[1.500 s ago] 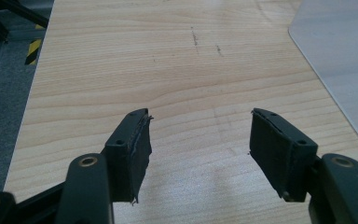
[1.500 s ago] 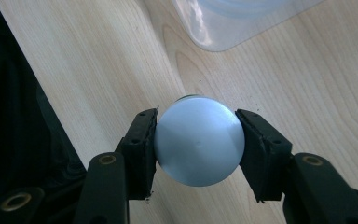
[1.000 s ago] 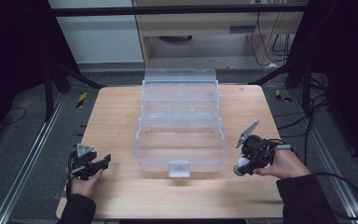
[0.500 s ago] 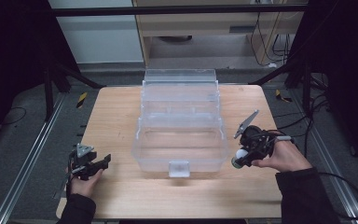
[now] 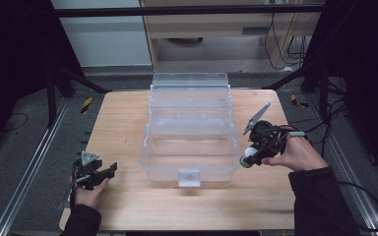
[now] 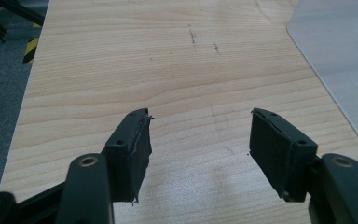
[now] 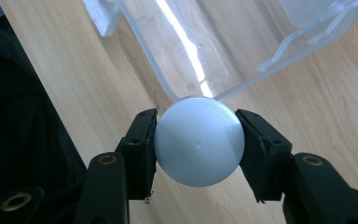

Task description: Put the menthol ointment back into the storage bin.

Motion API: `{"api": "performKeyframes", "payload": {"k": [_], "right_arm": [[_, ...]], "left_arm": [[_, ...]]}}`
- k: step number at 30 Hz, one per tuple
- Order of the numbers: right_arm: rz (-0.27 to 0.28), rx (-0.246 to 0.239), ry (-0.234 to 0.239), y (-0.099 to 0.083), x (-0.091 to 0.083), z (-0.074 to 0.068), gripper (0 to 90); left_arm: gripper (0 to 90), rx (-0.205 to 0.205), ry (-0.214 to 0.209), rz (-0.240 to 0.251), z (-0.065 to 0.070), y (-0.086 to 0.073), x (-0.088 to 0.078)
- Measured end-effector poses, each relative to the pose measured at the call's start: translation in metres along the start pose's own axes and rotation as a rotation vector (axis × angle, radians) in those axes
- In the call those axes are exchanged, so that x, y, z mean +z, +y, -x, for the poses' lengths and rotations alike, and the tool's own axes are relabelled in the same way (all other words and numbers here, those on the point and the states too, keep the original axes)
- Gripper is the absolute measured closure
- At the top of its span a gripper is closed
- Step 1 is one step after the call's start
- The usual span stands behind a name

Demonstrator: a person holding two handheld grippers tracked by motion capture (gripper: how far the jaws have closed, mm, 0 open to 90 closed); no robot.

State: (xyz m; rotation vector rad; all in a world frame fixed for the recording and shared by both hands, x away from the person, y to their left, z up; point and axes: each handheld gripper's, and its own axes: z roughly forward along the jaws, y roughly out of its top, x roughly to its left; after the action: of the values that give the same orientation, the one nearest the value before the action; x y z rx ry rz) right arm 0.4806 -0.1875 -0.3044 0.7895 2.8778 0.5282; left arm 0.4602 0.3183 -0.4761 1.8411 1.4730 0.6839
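The wooden surface (image 5: 128, 118) carries a large clear plastic box (image 5: 189, 142), which stands in the middle and reaches from the far edge almost to the near edge; its lid is open and leans back over the far edge, and a small clear latch sits on its near wall. In the left gripper view, a corner of the box (image 6: 345, 60) shows at the upper right above bare wood grain (image 6: 144, 56). The right tool (image 5: 250, 158) is held in the person's right hand (image 5: 298, 155) just beside the box's near right corner, off the surface, and its grey three-cornered plate stands up toward the far side. Its jaws are closed on a round white ball (image 5: 248, 153); in the right gripper view the ball (image 7: 198, 141) sits squarely between the two black pads, touching both, with the clear wall of the box (image 7: 186, 42) behind it. The left tool (image 5: 109, 169) rests in the person's left hand (image 5: 89, 192) near the near left corner of the surface, well apart from the box, its jaws spread wide with nothing between them.
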Motion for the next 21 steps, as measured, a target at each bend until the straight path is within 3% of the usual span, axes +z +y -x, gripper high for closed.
{"api": "performKeyframes", "payload": {"k": [8, 21], "right_arm": [[0.027, -0.013, 0.002, 0.019, 0.005, 0.004, 50.3], [0.052, -0.02, 0.019, 0.043, 0.038, 0.012, 50.4]], "left_arm": [[37.9, -0.003, 0.003, 0.004, 0.0, 0.0, -0.001], [38.0, -0.002, 0.003, 0.006, 0.0, 0.0, -0.001]]}}
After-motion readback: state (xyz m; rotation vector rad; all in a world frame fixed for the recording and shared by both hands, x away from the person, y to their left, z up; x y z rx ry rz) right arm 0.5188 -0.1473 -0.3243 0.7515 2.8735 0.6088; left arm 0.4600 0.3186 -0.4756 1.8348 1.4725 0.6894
